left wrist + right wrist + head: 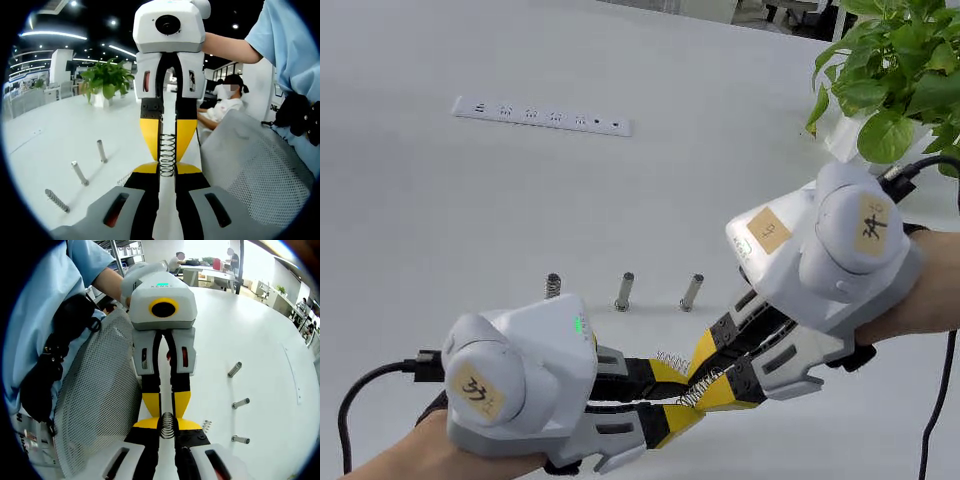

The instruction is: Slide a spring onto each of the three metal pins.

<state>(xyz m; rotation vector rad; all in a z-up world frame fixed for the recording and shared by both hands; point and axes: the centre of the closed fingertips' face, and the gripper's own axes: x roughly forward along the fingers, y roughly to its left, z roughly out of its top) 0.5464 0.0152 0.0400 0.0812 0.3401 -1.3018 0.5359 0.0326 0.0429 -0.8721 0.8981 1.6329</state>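
Left claw [167, 171] and right claw [167, 426] meet tip to tip over the bench [440, 200], each nearly closed on 1 spring [167, 147]. Beyond stand 3 pins: left pin [553, 286] wears a spring, middle pin [624, 291] and right pin [691, 292] are bare. A loose spring [206, 426] lies beside the claws.

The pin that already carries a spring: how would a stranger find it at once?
On the white table, in front of the power strip, three metal pins stand in a row. It is the leftmost pin in the head view, wrapped in a spring; its two neighbours are bare.
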